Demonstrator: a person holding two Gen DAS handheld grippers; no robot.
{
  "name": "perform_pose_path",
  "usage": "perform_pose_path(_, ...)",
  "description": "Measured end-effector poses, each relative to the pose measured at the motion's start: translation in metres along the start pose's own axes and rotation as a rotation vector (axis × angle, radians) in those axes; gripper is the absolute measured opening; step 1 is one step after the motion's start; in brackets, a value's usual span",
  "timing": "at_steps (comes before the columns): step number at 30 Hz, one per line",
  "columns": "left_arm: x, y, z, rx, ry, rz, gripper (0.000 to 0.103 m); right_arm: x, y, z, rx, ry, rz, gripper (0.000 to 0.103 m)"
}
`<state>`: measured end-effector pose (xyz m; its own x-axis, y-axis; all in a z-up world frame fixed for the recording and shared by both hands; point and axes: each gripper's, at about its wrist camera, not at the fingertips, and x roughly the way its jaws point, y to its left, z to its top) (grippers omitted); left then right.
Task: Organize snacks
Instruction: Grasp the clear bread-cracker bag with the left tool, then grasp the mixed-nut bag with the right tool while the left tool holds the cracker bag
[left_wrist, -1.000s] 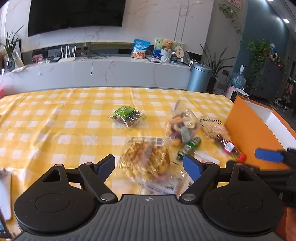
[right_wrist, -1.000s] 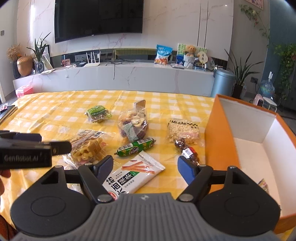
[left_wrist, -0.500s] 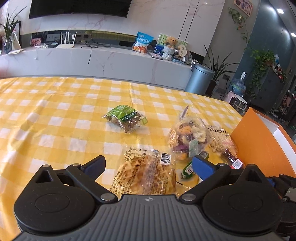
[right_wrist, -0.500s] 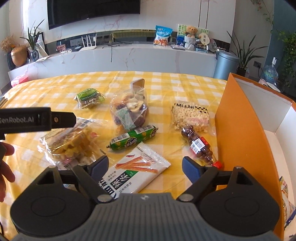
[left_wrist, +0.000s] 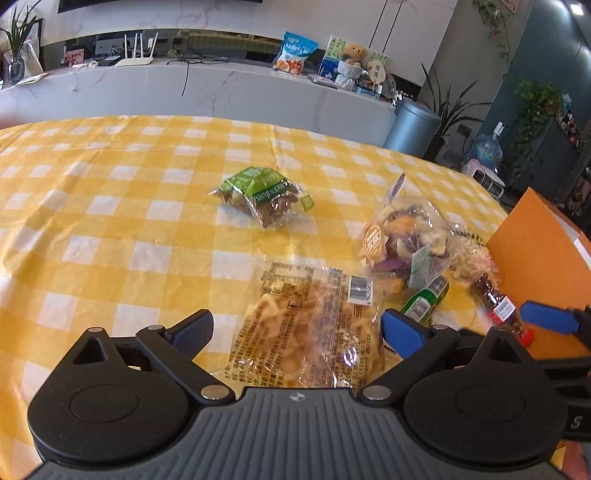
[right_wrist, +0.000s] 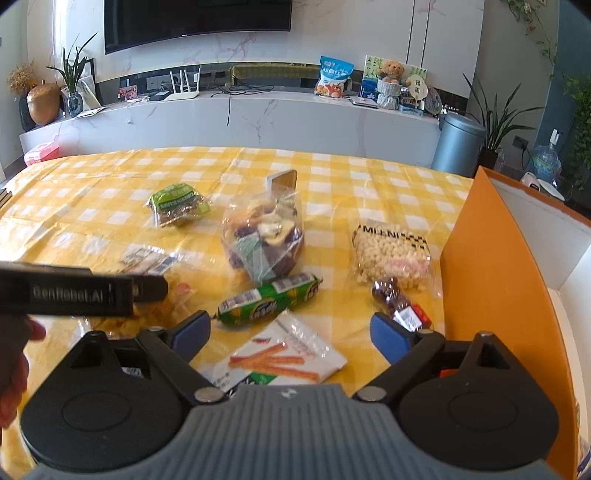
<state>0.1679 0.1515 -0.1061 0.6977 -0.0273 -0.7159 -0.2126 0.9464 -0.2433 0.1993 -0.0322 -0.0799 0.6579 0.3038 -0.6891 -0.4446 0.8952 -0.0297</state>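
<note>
Several snack packs lie on a yellow checked tablecloth (left_wrist: 110, 221). My left gripper (left_wrist: 297, 328) is open, low over a clear bag of yellow crisps (left_wrist: 314, 325) that lies between its fingers. My right gripper (right_wrist: 290, 330) is open and empty above a white pack of sticks (right_wrist: 284, 358). Near it lie a green sausage (right_wrist: 267, 304), a clear bag of mixed chips (right_wrist: 264, 240), a puffed-snack bag (right_wrist: 391, 251) and a dark candy tube (right_wrist: 397, 302). A green pack (right_wrist: 179, 205) lies further back; it also shows in the left wrist view (left_wrist: 264, 195).
An orange box (right_wrist: 495, 280) with a white inside stands open at the right edge of the table. The left gripper's body (right_wrist: 81, 293) crosses the left of the right wrist view. A marble counter (right_wrist: 240, 118) runs behind the table.
My left gripper has moved forward and down, so the crisps bag now lies between its fingers. My right gripper has lowered over the stick pack. Both stay open.
</note>
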Motion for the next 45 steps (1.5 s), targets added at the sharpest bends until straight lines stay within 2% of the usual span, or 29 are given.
perform_pose_path(7,0.004,0.004,0.0,-0.026,0.028,0.006,0.103,0.009,0.009,0.005,-0.087,-0.004,-0.019,0.093)
perform_pose_path(9,0.001,0.004,0.0,-0.031,0.011,0.006,0.093,0.011,0.009,0.007,-0.099,-0.005,-0.028,0.093)
perform_pose_path(12,-0.005,0.006,0.001,-0.048,-0.029,0.013,0.089,0.011,0.008,0.008,-0.113,-0.009,-0.04,0.093)
perform_pose_path(16,-0.013,0.01,0.008,-0.073,-0.08,-0.006,0.088,0.008,-0.001,0.01,-0.071,-0.049,-0.045,0.093)
perform_pose_path(21,-0.019,0.012,0.019,-0.086,-0.125,0.02,0.088,0.014,-0.001,0.024,-0.036,-0.1,-0.06,0.093)
perform_pose_path(28,-0.018,0.02,0.03,-0.107,-0.142,0.056,0.088,0.029,0.005,0.047,0.004,-0.146,-0.043,0.097)
perform_pose_path(38,-0.012,0.023,0.03,-0.094,-0.123,0.06,0.088,0.069,0.007,0.066,0.104,-0.092,-0.103,0.097)
perform_pose_path(41,-0.01,0.02,0.029,-0.08,-0.116,0.066,0.088,0.075,0.006,0.068,0.098,-0.095,-0.107,0.092)
perform_pose_path(43,-0.008,0.021,0.028,-0.08,-0.109,0.066,0.088,0.076,0.006,0.069,0.088,-0.104,-0.093,0.078)
perform_pose_path(44,-0.008,0.021,0.028,-0.082,-0.107,0.066,0.088,0.076,0.006,0.07,0.081,-0.106,-0.085,0.075)
perform_pose_path(45,-0.008,0.02,0.027,-0.084,-0.104,0.064,0.088,0.076,0.006,0.07,0.075,-0.106,-0.075,0.065)
